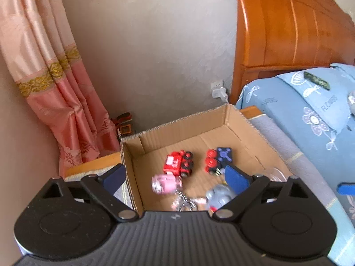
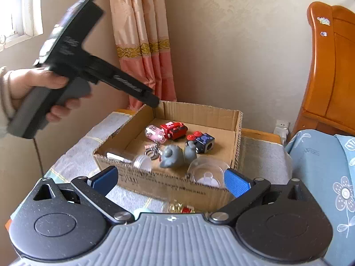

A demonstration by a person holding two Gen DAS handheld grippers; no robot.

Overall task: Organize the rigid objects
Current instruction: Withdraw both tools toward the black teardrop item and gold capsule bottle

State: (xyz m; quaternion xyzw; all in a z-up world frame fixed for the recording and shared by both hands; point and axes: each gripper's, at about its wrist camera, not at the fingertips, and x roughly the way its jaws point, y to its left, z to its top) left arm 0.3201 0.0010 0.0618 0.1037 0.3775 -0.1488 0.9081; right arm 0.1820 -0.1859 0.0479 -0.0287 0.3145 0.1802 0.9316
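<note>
both grippers hover with fingers spread and empty: the left gripper (image 1: 175,177) over the cardboard box (image 1: 235,119), the right gripper (image 2: 170,180) at its near wall. in the box lie a red toy train (image 2: 175,129), a pink toy (image 2: 155,133), a grey figure (image 2: 172,156) and a blue-and-red toy car (image 2: 203,141). the box sits on a cloth-covered surface (image 2: 75,155) beside the bed (image 2: 321,166).

Left gripper (image 1: 175,175) jaws spread wide, lower centre of its view, right gripper (image 2: 170,178) likewise wide apart, left hand (image 2: 33,93) gripping handle, left of frame
</note>
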